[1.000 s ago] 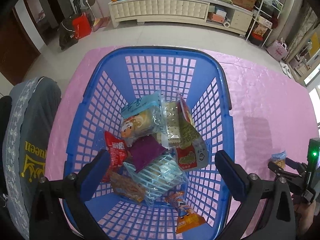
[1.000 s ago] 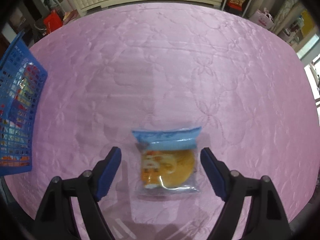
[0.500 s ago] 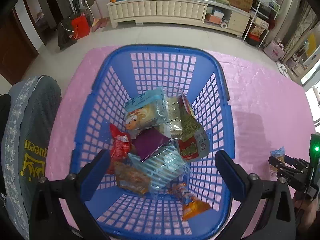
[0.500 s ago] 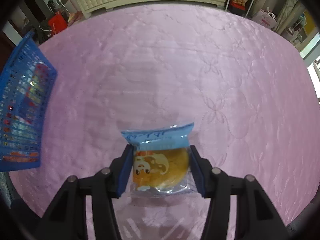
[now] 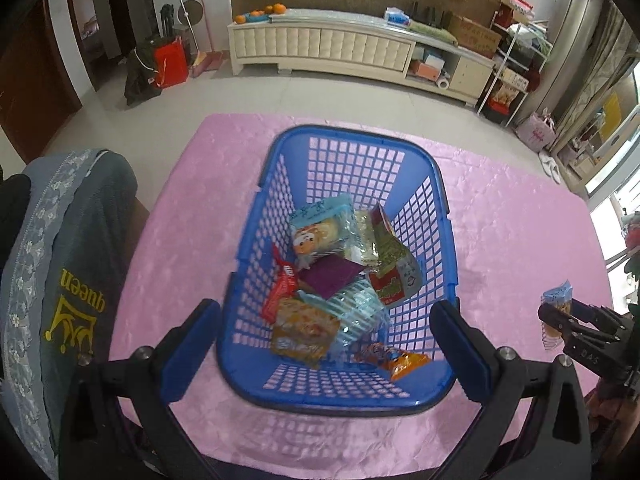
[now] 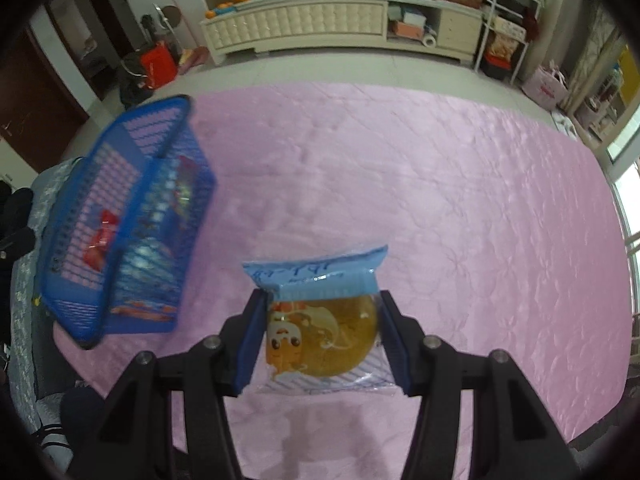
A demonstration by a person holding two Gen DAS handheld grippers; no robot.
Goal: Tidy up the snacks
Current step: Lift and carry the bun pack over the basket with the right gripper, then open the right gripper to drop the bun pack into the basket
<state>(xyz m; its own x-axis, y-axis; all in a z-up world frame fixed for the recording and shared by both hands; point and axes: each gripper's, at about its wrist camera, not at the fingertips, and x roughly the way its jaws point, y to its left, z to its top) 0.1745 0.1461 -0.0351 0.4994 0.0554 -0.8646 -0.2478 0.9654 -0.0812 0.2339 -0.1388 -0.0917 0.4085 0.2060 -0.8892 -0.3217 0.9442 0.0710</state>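
A blue plastic basket [image 5: 448,216] stands on the pink tablecloth and holds several snack packets [image 5: 332,276]. My left gripper [image 5: 324,336] is open and empty, its fingers on either side of the basket's near end. My right gripper [image 6: 322,332] is shut on a blue-topped cake packet [image 6: 320,320] and holds it above the cloth. That gripper and the cake packet [image 5: 556,300] also show at the right edge of the left wrist view. The basket [image 6: 132,160] lies to the left in the right wrist view.
A chair draped with a grey cloth marked "queen" [image 5: 60,280] stands against the table's left side. The pink tablecloth [image 6: 440,184] stretches away right of the basket. A white cabinet [image 5: 340,48] and shelves stand beyond the floor.
My right gripper closed on the cake packet and lifted it off the cloth. My left gripper rose and pulled back, so the basket looks smaller.
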